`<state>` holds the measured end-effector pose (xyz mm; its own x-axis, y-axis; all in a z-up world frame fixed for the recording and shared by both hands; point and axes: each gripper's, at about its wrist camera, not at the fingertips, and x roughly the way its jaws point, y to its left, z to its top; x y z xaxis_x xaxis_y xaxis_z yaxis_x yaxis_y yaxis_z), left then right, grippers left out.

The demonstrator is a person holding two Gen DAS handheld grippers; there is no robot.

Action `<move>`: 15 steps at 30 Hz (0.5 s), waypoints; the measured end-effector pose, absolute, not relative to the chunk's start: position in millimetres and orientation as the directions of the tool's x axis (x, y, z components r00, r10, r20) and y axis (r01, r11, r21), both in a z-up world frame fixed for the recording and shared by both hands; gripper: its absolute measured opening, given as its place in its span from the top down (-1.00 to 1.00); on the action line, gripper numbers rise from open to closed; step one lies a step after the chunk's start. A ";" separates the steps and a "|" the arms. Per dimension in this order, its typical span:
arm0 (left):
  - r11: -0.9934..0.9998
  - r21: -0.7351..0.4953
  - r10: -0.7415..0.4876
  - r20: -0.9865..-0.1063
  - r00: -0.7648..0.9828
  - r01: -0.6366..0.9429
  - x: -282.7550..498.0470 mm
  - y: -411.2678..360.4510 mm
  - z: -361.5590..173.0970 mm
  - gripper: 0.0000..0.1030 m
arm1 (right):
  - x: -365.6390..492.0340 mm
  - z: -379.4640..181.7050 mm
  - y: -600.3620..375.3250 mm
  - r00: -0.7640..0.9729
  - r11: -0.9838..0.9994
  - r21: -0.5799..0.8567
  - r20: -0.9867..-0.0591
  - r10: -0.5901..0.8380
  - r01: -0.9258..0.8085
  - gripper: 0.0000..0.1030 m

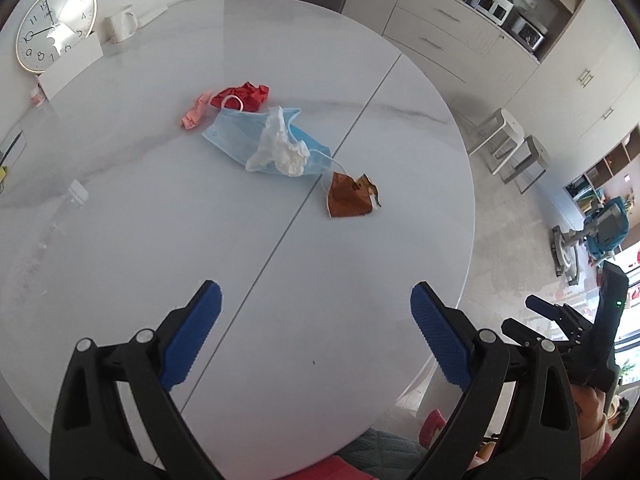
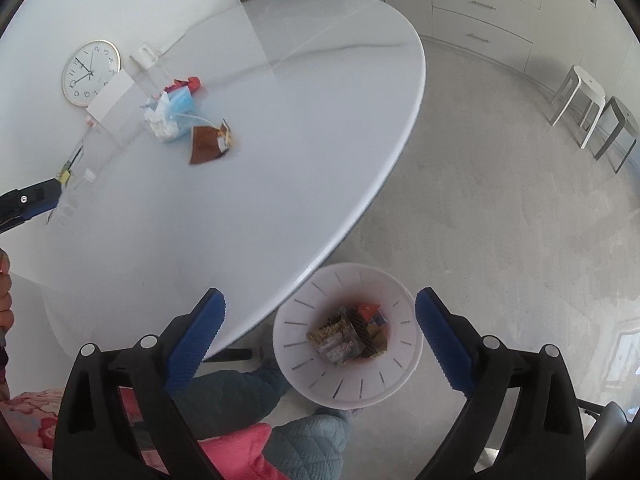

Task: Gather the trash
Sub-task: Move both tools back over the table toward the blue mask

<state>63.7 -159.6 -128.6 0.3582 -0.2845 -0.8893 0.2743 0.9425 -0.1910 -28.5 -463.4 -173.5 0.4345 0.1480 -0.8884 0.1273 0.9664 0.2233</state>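
Note:
Trash lies mid-table: a brown torn wrapper [image 1: 350, 196], a blue face mask [image 1: 240, 136] with a crumpled white tissue [image 1: 282, 148] on it, a red crumpled wrapper [image 1: 242, 96] and a pink scrap [image 1: 196, 112]. My left gripper [image 1: 316, 320] is open and empty over the near part of the white table [image 1: 160, 240]. My right gripper [image 2: 320, 324] is open and empty above a white bin [image 2: 304, 364] on the floor, which holds several wrappers [image 2: 348, 336]. The wrapper [image 2: 208, 140] and mask [image 2: 176, 116] also show in the right wrist view.
A round clock [image 1: 56, 26], a white card box [image 1: 72, 66] and a white mug [image 1: 120, 24] stand at the table's far left. Stools [image 1: 512, 148] and cabinets [image 1: 460, 32] are beyond the table. The right gripper [image 1: 580, 340] shows at the table's right edge.

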 end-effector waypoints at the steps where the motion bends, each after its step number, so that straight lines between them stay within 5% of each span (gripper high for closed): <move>1: 0.944 -0.181 -0.278 -0.886 0.371 0.275 69.9 -158.4 -128.8 -0.77 | -21.9 -168.4 -460.1 0.444 0.968 0.224 -0.883 0.151 0.116 -0.85; 15: 0.921 -0.088 -0.249 -0.883 0.397 0.380 167.7 -181.6 -158.9 -0.70 | 97.7 -134.9 -406.3 0.512 0.979 0.203 -0.839 0.186 -0.023 -0.85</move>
